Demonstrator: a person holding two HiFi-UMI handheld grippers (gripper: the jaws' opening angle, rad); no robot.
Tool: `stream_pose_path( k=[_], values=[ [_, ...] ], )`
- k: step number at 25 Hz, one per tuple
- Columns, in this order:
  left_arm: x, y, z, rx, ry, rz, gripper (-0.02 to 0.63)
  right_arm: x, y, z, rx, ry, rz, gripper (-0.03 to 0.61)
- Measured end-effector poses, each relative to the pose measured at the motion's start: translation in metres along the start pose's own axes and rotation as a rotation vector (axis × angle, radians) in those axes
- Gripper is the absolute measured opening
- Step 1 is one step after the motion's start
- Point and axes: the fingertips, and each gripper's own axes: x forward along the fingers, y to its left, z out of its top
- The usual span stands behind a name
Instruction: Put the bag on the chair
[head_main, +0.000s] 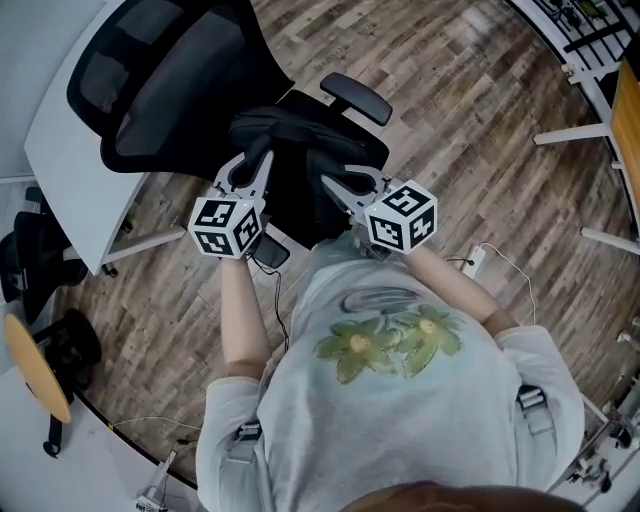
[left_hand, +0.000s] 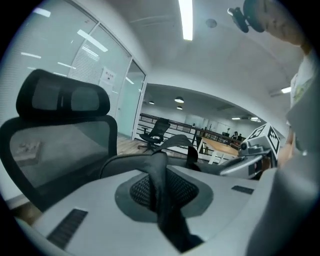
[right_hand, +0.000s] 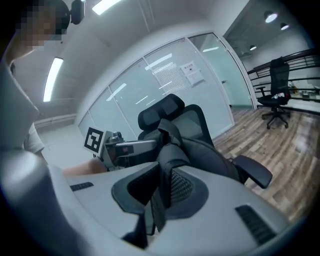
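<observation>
You stand on a plank floor (head_main: 450, 120), brown and grey. At your left is a white tabletop (head_main: 60, 150); near it are a spare black chair (head_main: 35, 250) and a round wooden table (head_main: 35, 370). A power strip (head_main: 474, 262) lies on the floor at your right. Glass walls (right_hand: 165, 75) bound the room. The ceiling strip light (left_hand: 186, 20) is lit. A far chair (right_hand: 276, 97) stands by a black railing (left_hand: 175, 123).

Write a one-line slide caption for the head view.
Left tongs and right tongs both clamp the black bag, holding it over the office chair.
</observation>
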Motion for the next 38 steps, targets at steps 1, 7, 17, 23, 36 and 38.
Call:
stream_pose_path(
  k=[1,7,17,23,36,38],
  values=[
    [0.005,0.000,-0.006,-0.023,-0.011,-0.007,0.063,0.003,-0.006,-0.007,-0.013,0.009,-0.006,0.046],
    [0.033,0.001,-0.010,-0.089,-0.032,0.022,0.063,0.009,-0.036,-0.008,-0.041,0.035,-0.018,0.046],
    [0.074,-0.005,-0.048,-0.137,0.079,0.050,0.053,0.011,-0.082,-0.027,-0.014,0.132,-0.054,0.046],
    [0.098,-0.009,-0.062,-0.133,0.131,0.056,0.048,0.009,-0.113,-0.038,-0.014,0.188,-0.092,0.043],
    [0.150,-0.008,-0.092,-0.098,0.181,0.095,0.045,0.018,-0.175,-0.060,-0.009,0.217,-0.142,0.040],
    [0.157,-0.007,-0.096,-0.088,0.187,0.096,0.044,0.019,-0.186,-0.066,-0.043,0.237,-0.167,0.040]
  ],
)
